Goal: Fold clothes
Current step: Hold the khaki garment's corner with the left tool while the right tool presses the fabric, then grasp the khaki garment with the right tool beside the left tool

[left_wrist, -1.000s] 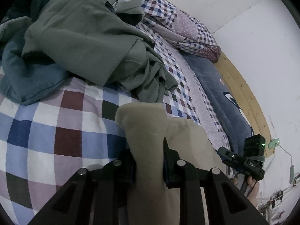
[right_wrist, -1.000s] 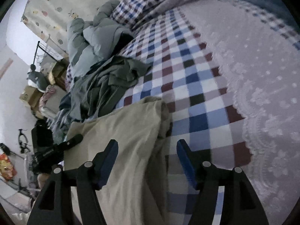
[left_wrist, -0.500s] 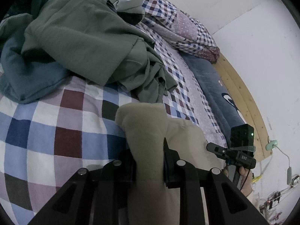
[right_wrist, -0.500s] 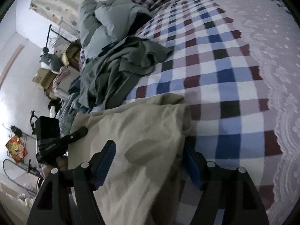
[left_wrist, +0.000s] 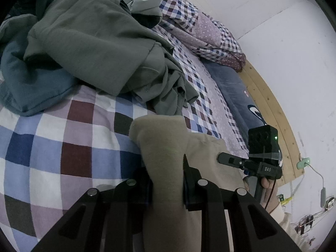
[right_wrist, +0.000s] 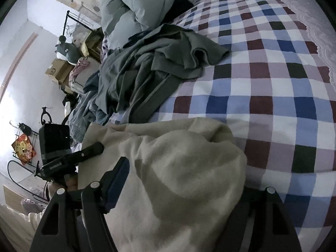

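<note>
A beige garment (left_wrist: pixel 163 138) lies on the checked bed sheet (left_wrist: pixel 48 147). My left gripper (left_wrist: pixel 167 176) is shut on a bunched fold of it, which stands up between the fingers. In the right wrist view the same beige garment (right_wrist: pixel 184 168) bulges between the wide-apart fingers of my right gripper (right_wrist: pixel 180 180), which is open; the cloth hides its right finger. Each gripper shows in the other's view: the right gripper (left_wrist: pixel 260 157) at the garment's far edge, the left gripper (right_wrist: pixel 63 153) at its left edge.
A crumpled green garment (left_wrist: pixel 94 42) lies on a blue one (left_wrist: pixel 27 88) just beyond the beige one. Further back are a pale quilt (right_wrist: pixel 130 10), a checked pillow (left_wrist: pixel 210 33) and the wooden bed frame (left_wrist: pixel 271 109) along the wall. Boxes (right_wrist: pixel 58 71) stand beside the bed.
My right gripper has pushed forward onto the beige garment, so the cloth now bulges between its fingers and covers the right one. The left gripper has kept its hold and barely moved.
</note>
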A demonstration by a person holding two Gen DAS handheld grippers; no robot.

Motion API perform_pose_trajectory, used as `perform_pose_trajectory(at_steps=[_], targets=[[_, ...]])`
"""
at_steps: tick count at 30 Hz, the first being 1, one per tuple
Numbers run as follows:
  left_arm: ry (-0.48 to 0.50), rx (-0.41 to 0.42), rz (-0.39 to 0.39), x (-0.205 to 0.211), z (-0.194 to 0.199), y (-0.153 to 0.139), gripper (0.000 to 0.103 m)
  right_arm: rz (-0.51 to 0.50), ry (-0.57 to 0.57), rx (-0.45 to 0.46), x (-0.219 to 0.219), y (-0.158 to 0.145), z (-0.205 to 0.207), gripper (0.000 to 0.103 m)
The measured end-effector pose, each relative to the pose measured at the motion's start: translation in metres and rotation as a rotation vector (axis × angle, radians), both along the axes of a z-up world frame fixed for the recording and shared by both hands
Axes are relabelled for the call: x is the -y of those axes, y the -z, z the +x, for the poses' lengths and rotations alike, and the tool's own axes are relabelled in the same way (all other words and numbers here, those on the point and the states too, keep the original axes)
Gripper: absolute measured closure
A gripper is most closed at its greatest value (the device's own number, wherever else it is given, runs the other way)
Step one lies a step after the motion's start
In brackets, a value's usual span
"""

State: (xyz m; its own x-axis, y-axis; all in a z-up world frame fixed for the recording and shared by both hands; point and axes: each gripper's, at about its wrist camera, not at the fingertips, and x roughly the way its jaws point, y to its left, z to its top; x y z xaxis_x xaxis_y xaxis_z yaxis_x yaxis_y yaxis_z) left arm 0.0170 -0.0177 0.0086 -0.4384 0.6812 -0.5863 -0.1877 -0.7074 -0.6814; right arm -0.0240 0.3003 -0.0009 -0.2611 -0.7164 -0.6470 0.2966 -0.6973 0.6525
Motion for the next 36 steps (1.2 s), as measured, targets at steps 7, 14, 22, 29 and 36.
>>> perform_pose_trajectory(at_steps=[7, 14, 22, 29, 36], targets=[[0.005, -0.005, -0.007, 0.000, 0.000, -0.002, 0.080, 0.013, 0.031, -0.019, -0.011, -0.002, 0.009, 0.049], [0.006, -0.009, -0.015, -0.001, -0.001, -0.003, 0.080, 0.096, 0.068, -0.078, -0.002, -0.013, 0.016, 0.078], [0.008, -0.047, -0.032, -0.003, 0.005, -0.013, 0.081, 0.329, 0.090, -0.233, 0.023, -0.048, 0.037, 0.084], [0.015, -0.158, -0.049, -0.005, 0.016, -0.035, 0.081, 0.471, 0.125, -0.392, 0.039, -0.076, 0.065, 0.084], [0.042, -0.276, -0.117, -0.016, 0.032, -0.053, 0.081, 0.540, 0.234, -0.380, 0.044, -0.073, 0.078, 0.083]])
